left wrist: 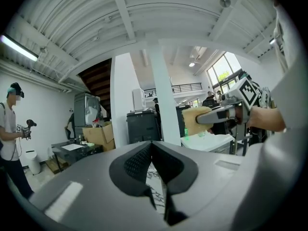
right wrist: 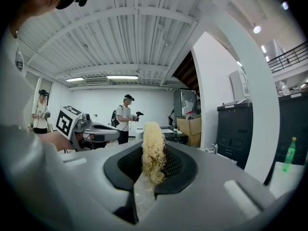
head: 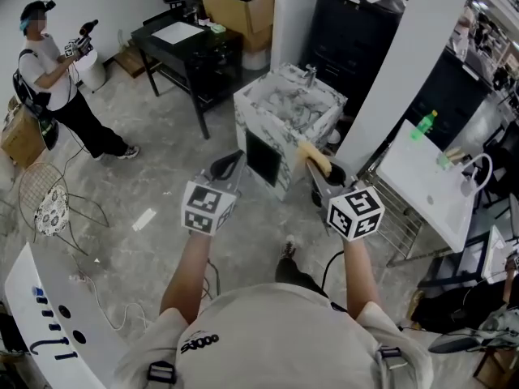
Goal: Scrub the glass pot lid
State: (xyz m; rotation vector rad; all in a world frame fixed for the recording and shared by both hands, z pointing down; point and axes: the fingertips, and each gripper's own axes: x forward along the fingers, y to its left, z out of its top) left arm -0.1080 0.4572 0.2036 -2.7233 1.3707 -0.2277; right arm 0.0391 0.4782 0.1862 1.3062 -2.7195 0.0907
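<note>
So, head view, left claw: held up in front of my chest, jaws pinched together, nothing in them.
Head view, right claw: up at the same level, well apart from the left, clamped on a yellow sponge.
Head view, lid: not seen. The sink stands ahead, beyond both claws; the lid may lie in the basin, can't tell from here.
Head view, around: person far left; green bottle on the white table at right.
Left claw view, jaws: left claw pads meeting, no gap, empty.
Left claw view, beyond: right claw with sponge at upper right; no lid.
Right claw view, jaws: right claw closed on the sponge, which sticks up past the tips.
Right claw view, beyond: left claw at left; two people far back; no lid.
Step, my guess: approach. Scrubbing not begun; both claws are in the air, away from the sink.
Doing it well: find the lid first. Open the left claw and take the lid by knob or rim so it sits steady. Lay the sponge face flat on the glass, not edge-on.
Grip: the sponge looks soft and could squirm out under a push, so keep the clamp firm.
Risk: wet glass is probably slick, so work low over the basin.
</note>
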